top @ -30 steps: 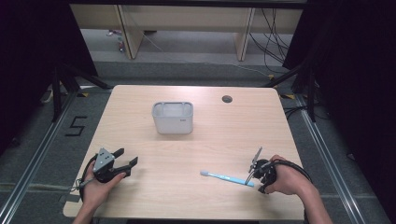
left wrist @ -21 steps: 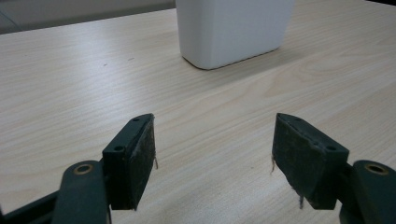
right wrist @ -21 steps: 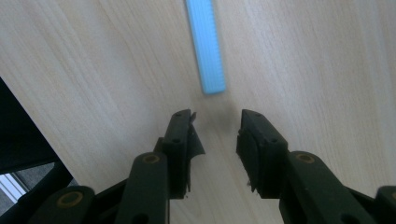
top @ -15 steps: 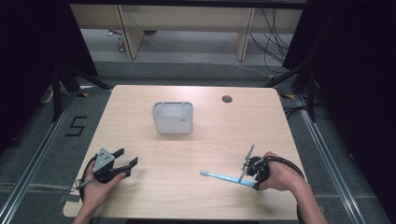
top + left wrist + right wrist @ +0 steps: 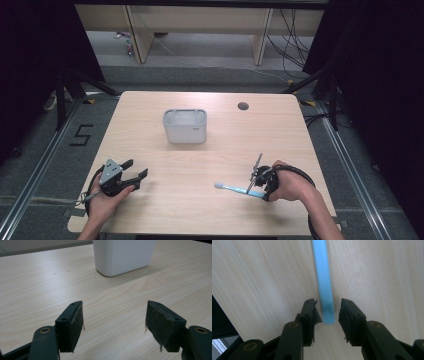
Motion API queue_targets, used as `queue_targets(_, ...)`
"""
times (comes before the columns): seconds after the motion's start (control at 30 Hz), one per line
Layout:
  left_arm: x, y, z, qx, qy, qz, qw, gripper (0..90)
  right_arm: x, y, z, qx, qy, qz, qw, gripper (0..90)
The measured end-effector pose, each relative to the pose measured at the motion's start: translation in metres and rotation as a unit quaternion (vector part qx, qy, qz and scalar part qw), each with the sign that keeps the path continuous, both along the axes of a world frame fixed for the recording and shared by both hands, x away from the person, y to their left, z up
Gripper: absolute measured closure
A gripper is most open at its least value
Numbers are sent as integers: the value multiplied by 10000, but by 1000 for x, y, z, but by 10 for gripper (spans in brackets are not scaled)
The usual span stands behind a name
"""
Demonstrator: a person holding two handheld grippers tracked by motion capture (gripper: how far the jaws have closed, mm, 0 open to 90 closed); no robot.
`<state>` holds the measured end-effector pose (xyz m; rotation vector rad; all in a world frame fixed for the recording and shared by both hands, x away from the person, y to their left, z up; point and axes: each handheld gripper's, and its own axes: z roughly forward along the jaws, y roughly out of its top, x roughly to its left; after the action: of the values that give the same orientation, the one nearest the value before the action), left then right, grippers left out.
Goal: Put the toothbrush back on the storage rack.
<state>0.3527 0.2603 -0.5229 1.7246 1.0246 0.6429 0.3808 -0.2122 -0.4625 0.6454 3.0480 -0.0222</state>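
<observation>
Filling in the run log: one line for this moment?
right gripper: jaws closing astride blue toothbrush handle end, not pressing | left gripper: open, idle | white bin: mid-table

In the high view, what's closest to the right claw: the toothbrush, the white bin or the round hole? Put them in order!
1. Toothbrush: at the right claw, between its jaws.
2. Bin: mid-table, up and left.
3. Hole: near the far edge.

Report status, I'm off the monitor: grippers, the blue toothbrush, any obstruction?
Left gripper open, empty, idle. Right gripper just closing, jaws astride blue toothbrush handle end, pads not yet pressing. Toothbrush flat on table. Nothing in the way; white bin well apart.
</observation>
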Motion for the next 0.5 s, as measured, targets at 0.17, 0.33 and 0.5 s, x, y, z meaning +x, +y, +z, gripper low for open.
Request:
queue_targets(0.17,0,0,0,-1,14,8,10000,300,3,5,-1,9,46,206,9998,653)
queue_targets(0.33,0,0,0,-7,18,7,10000,300,5,10,-2,-13,85,246,9997,673)
queue_targets(0.5,0,0,0,2,17,7,10000,299,8,17,-3,24,85,352,9993,678)
